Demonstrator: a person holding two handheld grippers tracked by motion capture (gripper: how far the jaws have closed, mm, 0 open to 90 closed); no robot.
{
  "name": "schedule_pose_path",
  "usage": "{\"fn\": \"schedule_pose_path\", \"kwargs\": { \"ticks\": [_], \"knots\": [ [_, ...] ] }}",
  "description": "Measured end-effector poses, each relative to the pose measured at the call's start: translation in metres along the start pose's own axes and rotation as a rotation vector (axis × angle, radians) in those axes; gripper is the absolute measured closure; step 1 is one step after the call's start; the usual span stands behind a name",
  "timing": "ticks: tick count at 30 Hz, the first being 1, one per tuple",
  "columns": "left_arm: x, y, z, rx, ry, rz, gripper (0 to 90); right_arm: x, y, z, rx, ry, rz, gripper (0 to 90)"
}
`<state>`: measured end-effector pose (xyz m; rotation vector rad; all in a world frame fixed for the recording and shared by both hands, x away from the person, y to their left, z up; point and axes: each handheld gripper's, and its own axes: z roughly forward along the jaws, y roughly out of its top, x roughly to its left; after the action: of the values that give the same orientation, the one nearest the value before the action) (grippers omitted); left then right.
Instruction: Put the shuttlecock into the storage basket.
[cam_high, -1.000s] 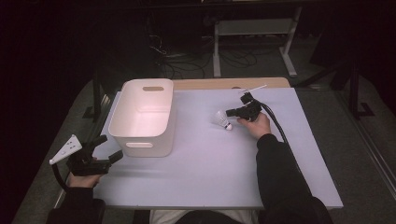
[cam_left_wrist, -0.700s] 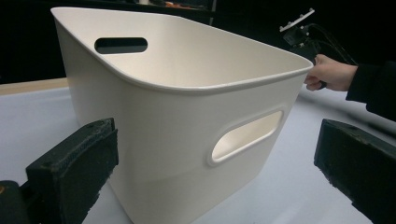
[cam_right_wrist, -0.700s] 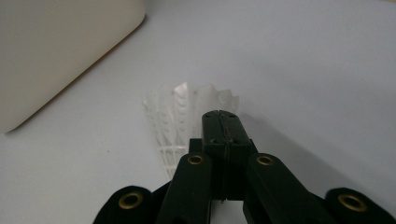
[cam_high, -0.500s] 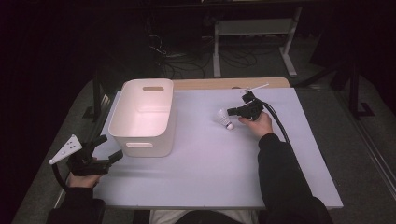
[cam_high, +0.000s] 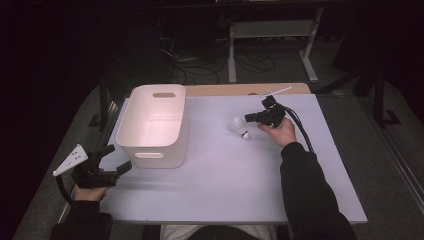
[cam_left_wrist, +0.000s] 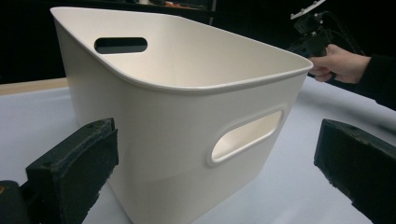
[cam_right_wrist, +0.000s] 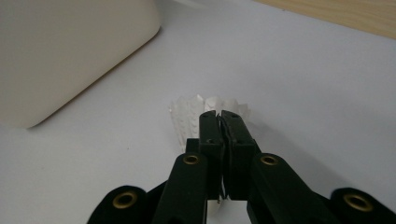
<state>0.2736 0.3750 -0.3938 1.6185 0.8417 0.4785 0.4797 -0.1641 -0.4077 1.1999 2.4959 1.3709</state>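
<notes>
A white feathered shuttlecock (cam_high: 239, 127) is right of the table's centre, its cork end pointing toward the near side. My right gripper (cam_high: 248, 119) is shut on the edge of its feather skirt. In the right gripper view the jaws (cam_right_wrist: 219, 113) pinch the feathers (cam_right_wrist: 187, 114); they have just been easing apart slightly, the skirt still between them. A cream plastic bin (cam_high: 155, 157) with handle slots stands at the left. My left gripper (cam_high: 119, 158) rests open at the bin's near left corner. The left gripper view shows its jaws (cam_left_wrist: 215, 163) wide apart with the bin (cam_left_wrist: 177, 130) beyond them.
The pale blue table top (cam_high: 225, 190) stretches between the bin and the right hand. A wooden strip (cam_high: 235, 90) runs along the far edge. Beyond it are a dark floor, cables and a metal frame (cam_high: 270, 30). The bin's corner (cam_right_wrist: 56, 56) lies left of the shuttlecock.
</notes>
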Motion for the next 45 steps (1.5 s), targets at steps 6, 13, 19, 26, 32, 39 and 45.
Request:
{"fn": "schedule_pose_path", "kwargs": {
  "ticks": [6,13,19,26,32,39,45],
  "knots": [
    [0.000,0.000,0.000,0.001,0.000,0.001,0.0,0.008,0.004,-0.006,0.003,0.002,-0.024,78.2],
    [0.000,0.000,0.001,0.002,-0.003,0.000,0.0,0.018,0.008,-0.014,0.027,-0.021,-0.064,58.9],
    [0.000,0.000,0.001,0.002,-0.002,0.001,0.0,0.020,0.011,-0.019,0.072,-0.056,-0.059,34.8],
    [0.000,0.000,0.001,-0.003,-0.001,-0.001,0.0,0.018,0.012,-0.017,0.131,-0.074,-0.052,13.3],
    [0.000,0.000,0.001,-0.003,-0.001,0.000,0.0,0.019,0.011,-0.009,0.151,-0.062,-0.068,6.3],
    [0.000,0.000,0.001,-0.004,-0.003,0.000,0.0,0.018,0.008,0.005,0.201,-0.047,-0.073,1.3],
    [0.000,0.000,0.001,-0.004,-0.004,0.000,0.0,0.014,0.003,0.017,0.243,-0.050,-0.068,1.3]
  ]
}}
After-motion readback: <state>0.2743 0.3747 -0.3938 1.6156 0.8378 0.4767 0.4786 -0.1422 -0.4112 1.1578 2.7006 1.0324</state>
